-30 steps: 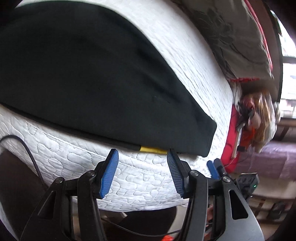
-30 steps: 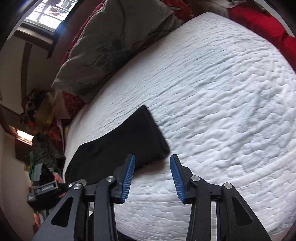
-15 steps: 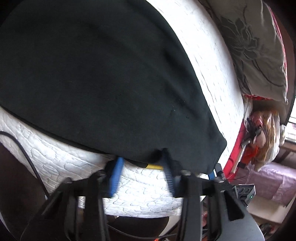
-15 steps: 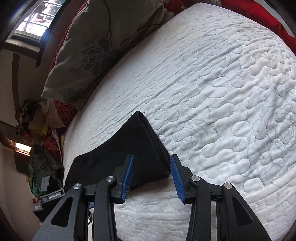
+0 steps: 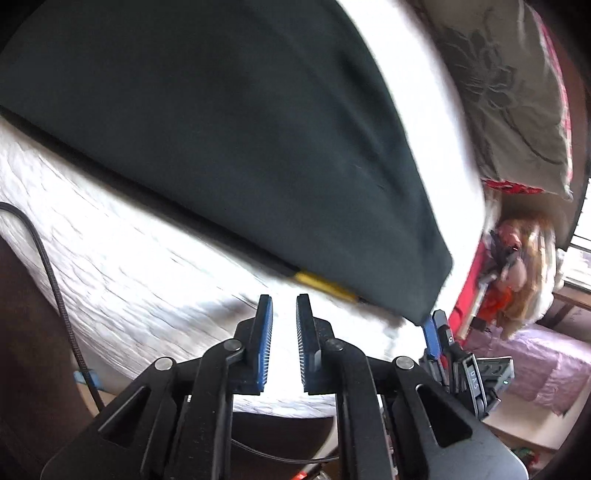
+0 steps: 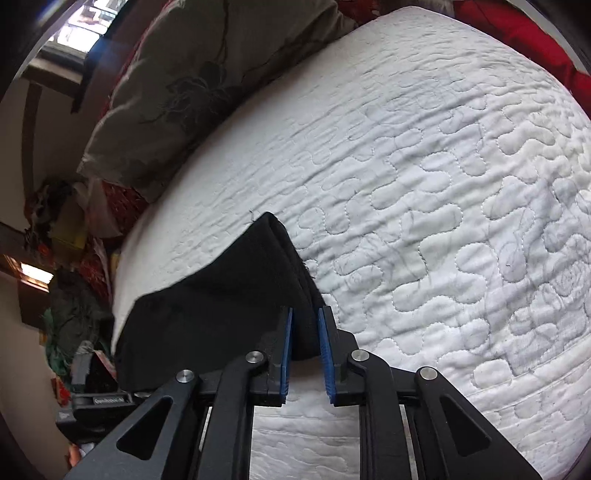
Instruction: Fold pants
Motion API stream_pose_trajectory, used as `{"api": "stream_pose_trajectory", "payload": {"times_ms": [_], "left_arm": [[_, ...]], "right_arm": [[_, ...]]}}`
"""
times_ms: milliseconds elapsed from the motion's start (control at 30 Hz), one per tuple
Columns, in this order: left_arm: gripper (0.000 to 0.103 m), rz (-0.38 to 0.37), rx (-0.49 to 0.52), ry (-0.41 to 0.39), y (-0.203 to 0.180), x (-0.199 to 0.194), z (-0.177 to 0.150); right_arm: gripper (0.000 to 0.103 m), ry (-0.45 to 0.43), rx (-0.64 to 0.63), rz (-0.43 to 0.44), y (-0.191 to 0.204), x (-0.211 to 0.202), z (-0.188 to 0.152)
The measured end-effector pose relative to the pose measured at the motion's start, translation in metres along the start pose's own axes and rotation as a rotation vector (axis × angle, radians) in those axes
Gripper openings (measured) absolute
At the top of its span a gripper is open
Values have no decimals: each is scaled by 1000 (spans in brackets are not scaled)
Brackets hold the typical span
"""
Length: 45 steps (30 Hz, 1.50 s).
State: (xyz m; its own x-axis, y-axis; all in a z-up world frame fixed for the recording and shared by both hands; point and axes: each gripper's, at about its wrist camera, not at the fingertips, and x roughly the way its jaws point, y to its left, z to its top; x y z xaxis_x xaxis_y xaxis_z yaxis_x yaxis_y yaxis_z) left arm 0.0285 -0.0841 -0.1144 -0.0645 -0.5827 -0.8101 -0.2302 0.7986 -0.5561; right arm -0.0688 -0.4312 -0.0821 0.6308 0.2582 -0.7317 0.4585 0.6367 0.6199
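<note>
- Left wrist view is motion-blurred; quilt stitching smeared, edges of the pants (image 5: 229, 140) soft. Pants fill most of frame, cut off at top and left, so full shape can't be read there.
- Left gripper (image 5: 284, 310): jaws nearly together and closing, narrow gap, only white mattress (image 5: 122, 266) seen thru it. No cloth between pads; pants edge and a small yellow tag (image 5: 325, 286) lie just beyond the tips.
- Right gripper (image 6: 304, 321): jaws closing round the near corner of the pants (image 6: 229, 302). Black cloth sits between the blue pads; whether pads press it yet is hard to tell, slim gaps seem to show each side.
- Pants lie flat on the mattress (image 6: 424, 192) nr its front edge; hem shows stacked layers in right view, far end runs off behind the gripper body.
- Only left view shows: yellow tag, a black cable (image 5: 48, 266) down mattress side, the other gripper (image 5: 439, 336) at the pants' far corner, partly cut by the cloth.
- Only right view shows: open quilted top w/ wavy stitching, layered hem, a window (image 6: 74, 33) top left.
- Room: grey floral pillow (image 6: 207, 81) at head of bed, red bedding (image 6: 535, 40) behind, cluttered heaps of clothes (image 6: 70, 317) beside bed, too small to sort out.
</note>
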Motion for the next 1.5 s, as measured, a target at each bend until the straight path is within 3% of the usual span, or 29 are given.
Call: {"api": "stream_pose_trajectory", "payload": {"times_ms": [33,100,167,267,467,967,1367,1500], "left_arm": [[18,-22,1,4,-1,0,-1],[42,-56,0,3,-10,3,-4],[51,-79,-2,-12,-20,8,-7],[51,-120,9,0,-37,21,-8],[51,-126,-11,51,-52,58,-14],[51,-242,-78,48,-67,75,6],[50,-302,-68,39,-75,66,18],[37,-268,-52,58,-71,72,14]], "right_arm": [[32,-20,23,22,-4,-7,1],[47,-60,75,61,-14,-17,4],[51,-71,119,84,-24,-21,8],[51,-61,159,121,-33,-17,10],[51,-20,218,172,-46,4,10],[52,8,307,301,-60,25,24],[56,158,178,335,-24,62,55],[39,198,131,333,-26,63,53]]}}
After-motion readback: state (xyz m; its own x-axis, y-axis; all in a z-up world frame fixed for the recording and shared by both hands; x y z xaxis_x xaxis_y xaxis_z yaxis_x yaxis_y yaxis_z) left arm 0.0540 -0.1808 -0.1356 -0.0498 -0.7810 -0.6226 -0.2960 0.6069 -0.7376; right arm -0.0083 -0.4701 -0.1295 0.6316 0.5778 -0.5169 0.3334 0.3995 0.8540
